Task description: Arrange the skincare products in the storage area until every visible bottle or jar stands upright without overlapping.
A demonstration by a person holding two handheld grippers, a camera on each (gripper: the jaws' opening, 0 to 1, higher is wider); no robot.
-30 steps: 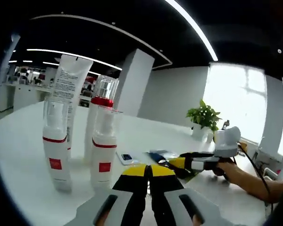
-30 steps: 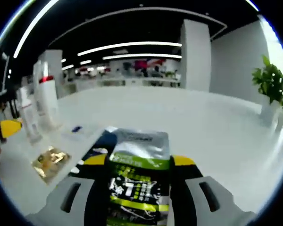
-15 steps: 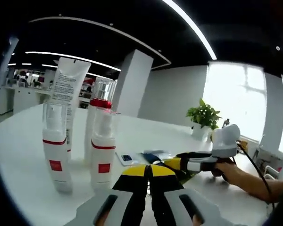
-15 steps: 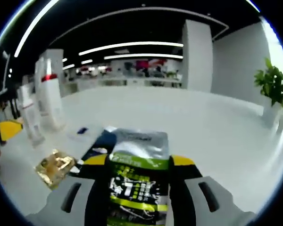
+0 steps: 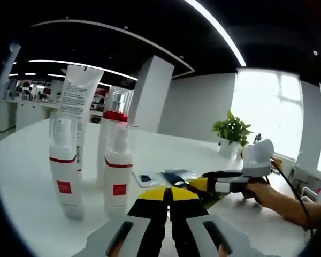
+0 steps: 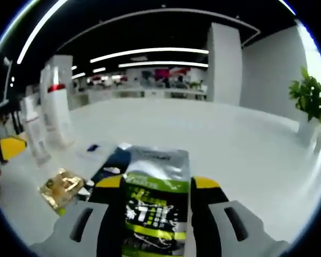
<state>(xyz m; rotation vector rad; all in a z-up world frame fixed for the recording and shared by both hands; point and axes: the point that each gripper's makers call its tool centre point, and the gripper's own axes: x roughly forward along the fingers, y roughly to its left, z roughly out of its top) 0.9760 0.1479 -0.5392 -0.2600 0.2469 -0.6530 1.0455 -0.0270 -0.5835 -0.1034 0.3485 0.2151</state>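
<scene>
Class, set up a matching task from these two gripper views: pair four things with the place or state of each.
Things:
1. green and silver sachet
2. gold foil packet
3. tall white tube
4. potted green plant

Places or states:
A. standing upright behind the pump bottles
B. lying flat on the table
C. clamped between the right gripper's jaws
D. at the table's far edge by the window

Pairs: 1-C, 2-B, 3-A, 4-D

A potted plant (image 5: 231,134) stands on the white counter (image 5: 21,176), far beyond the jaws and to their right in the left gripper view. A white pillar (image 6: 223,61) rises well ahead.
</scene>
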